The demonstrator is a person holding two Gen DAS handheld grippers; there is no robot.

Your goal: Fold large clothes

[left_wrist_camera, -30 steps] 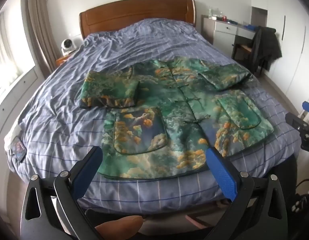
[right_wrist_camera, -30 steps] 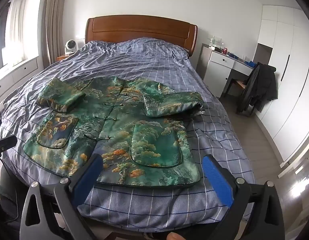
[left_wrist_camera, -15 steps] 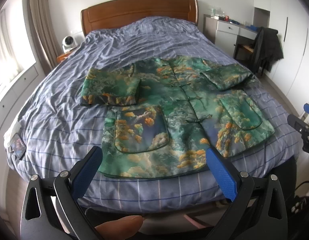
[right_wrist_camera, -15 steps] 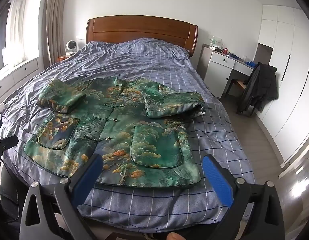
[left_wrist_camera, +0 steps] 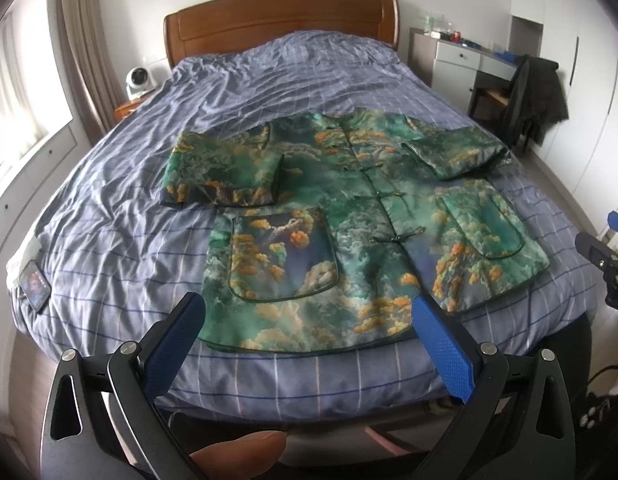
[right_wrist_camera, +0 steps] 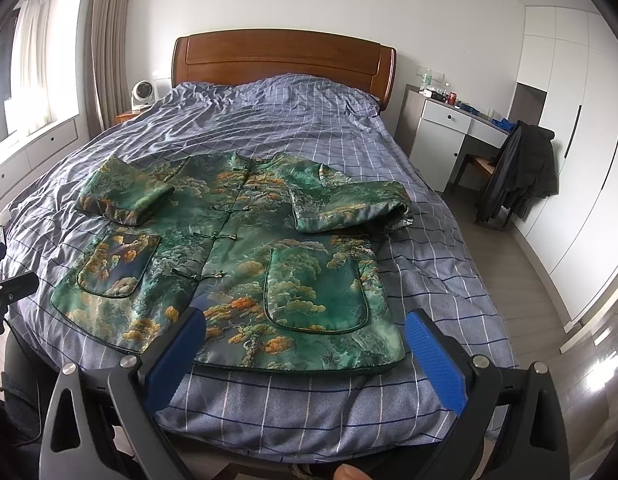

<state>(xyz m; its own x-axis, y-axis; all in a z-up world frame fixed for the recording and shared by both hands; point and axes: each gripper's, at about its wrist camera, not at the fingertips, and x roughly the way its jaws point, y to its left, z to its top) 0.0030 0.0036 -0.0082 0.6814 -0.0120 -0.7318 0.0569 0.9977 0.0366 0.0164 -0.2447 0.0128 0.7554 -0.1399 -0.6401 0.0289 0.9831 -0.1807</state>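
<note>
A green and orange patterned jacket (left_wrist_camera: 349, 216) lies face up and flat on the bed, hem toward me; it also shows in the right wrist view (right_wrist_camera: 229, 248). Both sleeves are folded inward, the left sleeve (left_wrist_camera: 225, 174) and the right sleeve (right_wrist_camera: 349, 206). My left gripper (left_wrist_camera: 309, 336) is open and empty, hovering above the near hem over the left pocket side. My right gripper (right_wrist_camera: 305, 346) is open and empty above the near hem by the right pocket.
The bed has a blue checked cover (right_wrist_camera: 277, 120) and a wooden headboard (right_wrist_camera: 283, 56). A phone (left_wrist_camera: 35, 284) lies at the bed's left edge. A white desk (right_wrist_camera: 453, 128) and a chair with a dark coat (right_wrist_camera: 517, 168) stand to the right. A small fan (left_wrist_camera: 137, 80) sits on the nightstand.
Both grippers have drifted slightly forward toward the jacket's hem. The jacket has not moved and both stay open.
</note>
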